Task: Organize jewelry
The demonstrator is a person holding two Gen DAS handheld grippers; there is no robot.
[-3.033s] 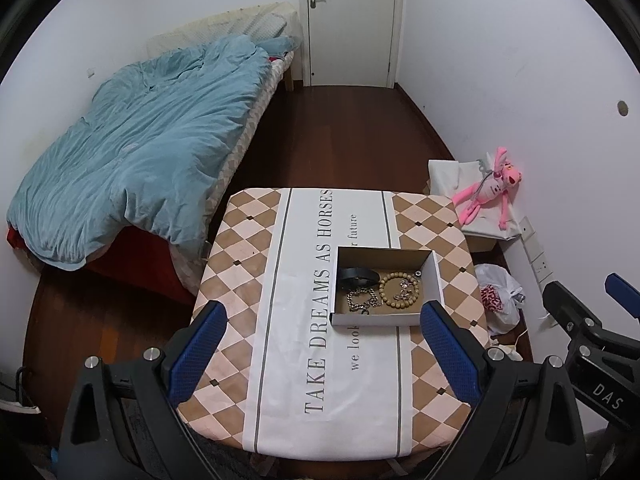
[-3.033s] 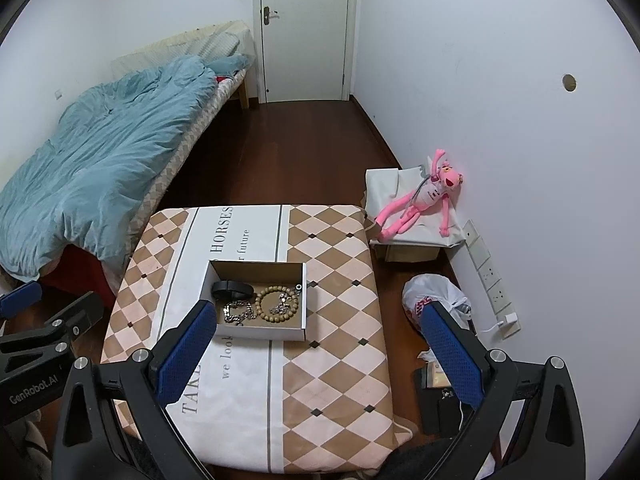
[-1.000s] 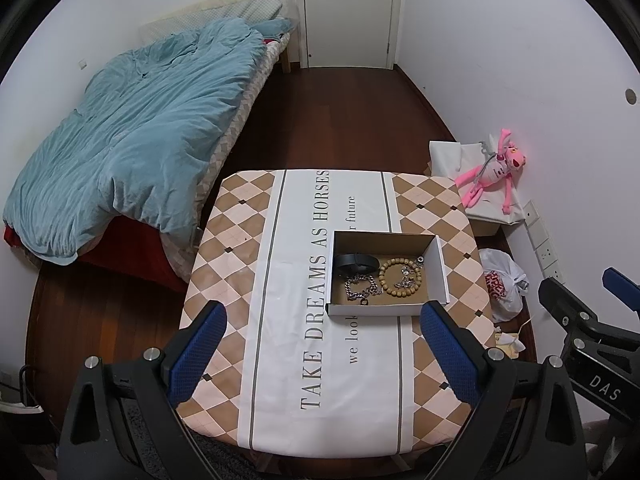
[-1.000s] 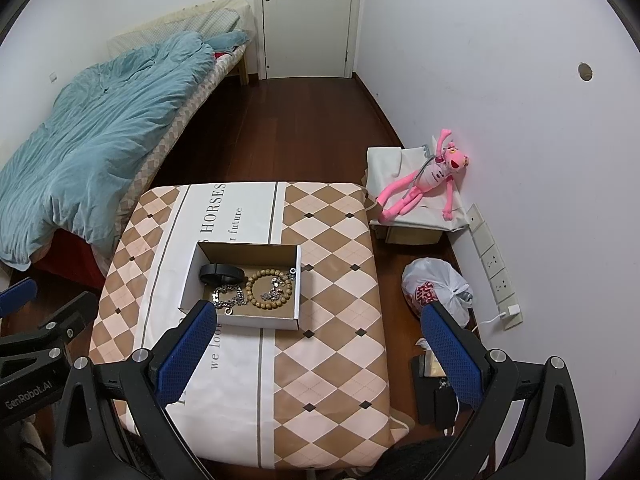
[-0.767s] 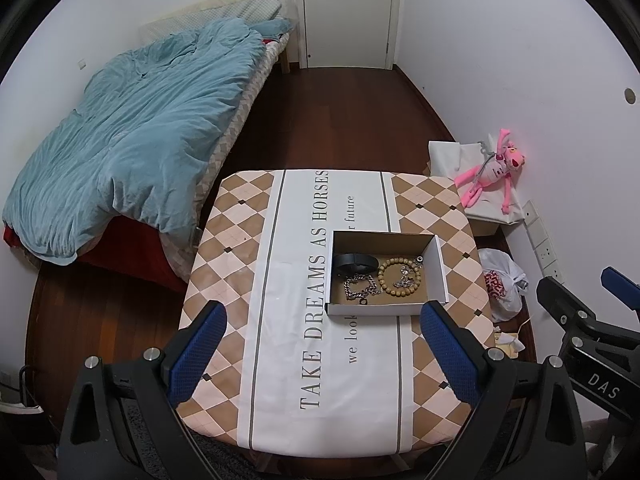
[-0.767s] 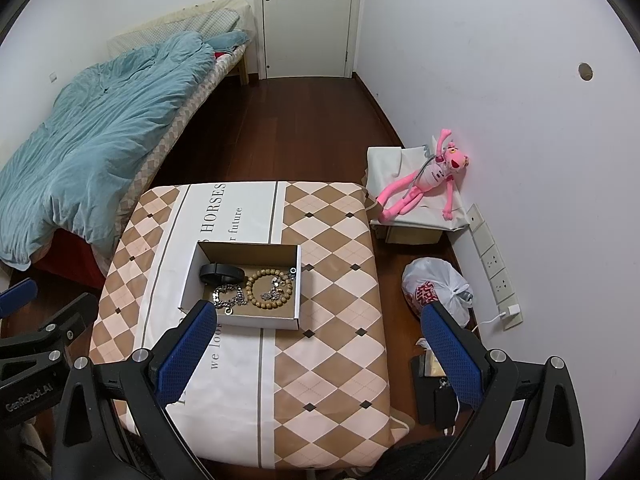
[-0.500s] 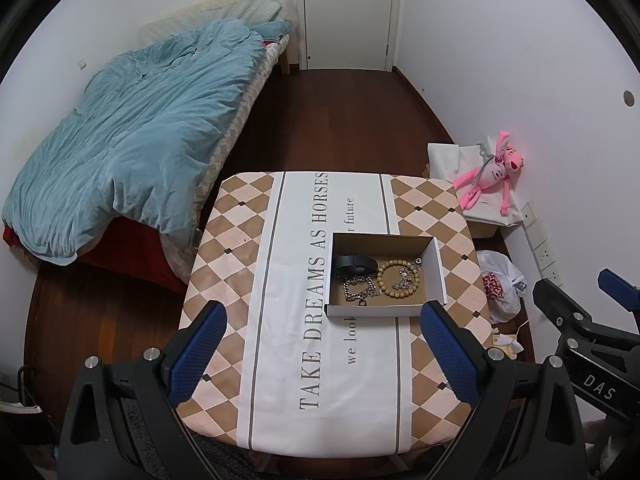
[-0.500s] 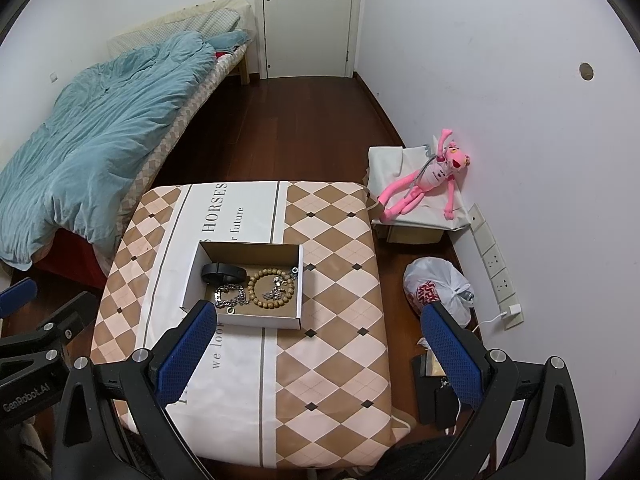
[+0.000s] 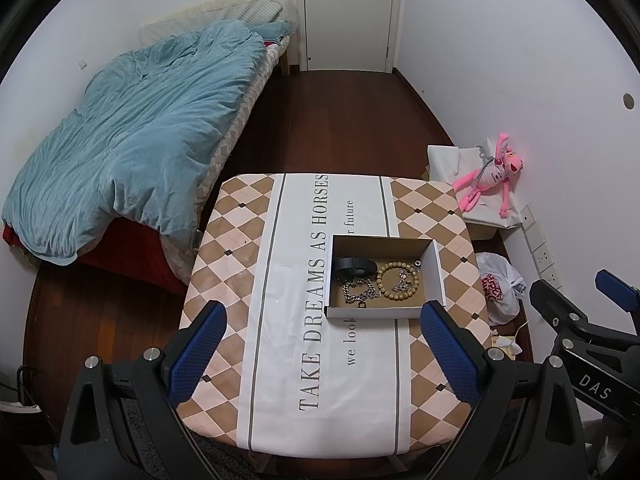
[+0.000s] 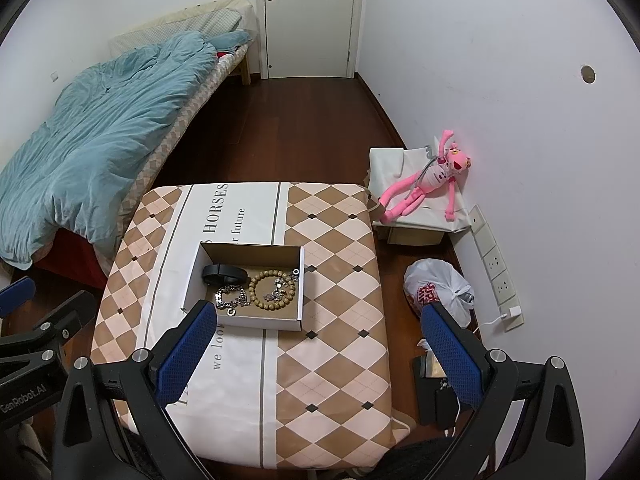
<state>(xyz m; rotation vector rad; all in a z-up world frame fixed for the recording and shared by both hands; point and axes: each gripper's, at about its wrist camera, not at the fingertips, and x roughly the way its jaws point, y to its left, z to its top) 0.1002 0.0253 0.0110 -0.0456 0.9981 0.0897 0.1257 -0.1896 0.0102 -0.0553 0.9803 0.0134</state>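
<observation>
An open cardboard box [image 9: 438, 276] [image 10: 192, 276] sits on the patterned table [image 9: 280, 320] [image 10: 336, 320]. In it lie a black band [image 9: 354, 266] [image 10: 223, 274], a silver chain bracelet [image 9: 358, 292] [image 10: 231, 298] and a wooden bead bracelet [image 9: 398, 282] [image 10: 273, 290] with a silver chain inside its ring. My left gripper [image 9: 324, 354] is open and empty, high above the table's near edge. My right gripper [image 10: 320, 350] is open and empty, to the right of the box and well above it.
A bed with a blue duvet [image 9: 132, 140] is on the left. A pink plush toy [image 10: 424, 184] lies on a white-covered box by the right wall. A white plastic bag [image 10: 436, 290] and dark items [image 10: 438, 392] are on the floor to the right.
Both grippers have risen and drawn back slightly, so the table and box look a little smaller. The jewelry and box have not moved.
</observation>
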